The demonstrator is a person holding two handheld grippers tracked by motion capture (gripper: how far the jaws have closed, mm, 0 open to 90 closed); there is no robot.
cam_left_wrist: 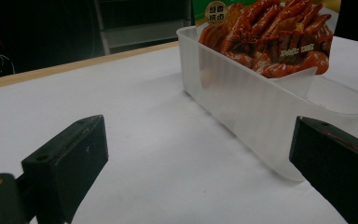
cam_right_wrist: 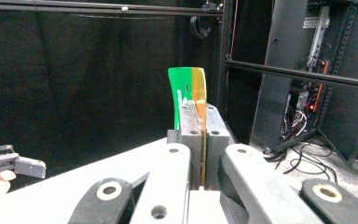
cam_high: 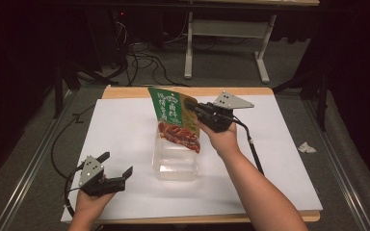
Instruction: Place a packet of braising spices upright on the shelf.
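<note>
Your right tool (cam_high: 191,107) is clamped tight on the upper edge of the snack pouch (cam_high: 176,118); in the right gripper view the jaws stand pressed together with the green and gold edge of the pouch (cam_right_wrist: 189,93) sticking up between them. The pouch hangs tilted, its lower end dipping into the far end of the clear plastic tub (cam_high: 175,155), which sits near the middle of the white tabletop (cam_high: 125,125). From the left gripper view you can see the pouch (cam_left_wrist: 265,39) with its printed bottom part already behind the tub's (cam_left_wrist: 242,107) translucent wall, though whether it touches the floor of the tub is not clear

Your left tool (cam_high: 118,168) rests low at the near left of the tabletop, jaws spread wide with nothing between them, well apart from the tub and aimed toward its side

The step in hand looks like loading the pouch into the tub, and it seems about halfway in. Next, you would probably lower and lay the pouch down along the tub's length before letting go; the tub looks light, so steady it with the left tool if it starts to slide or tip
</note>
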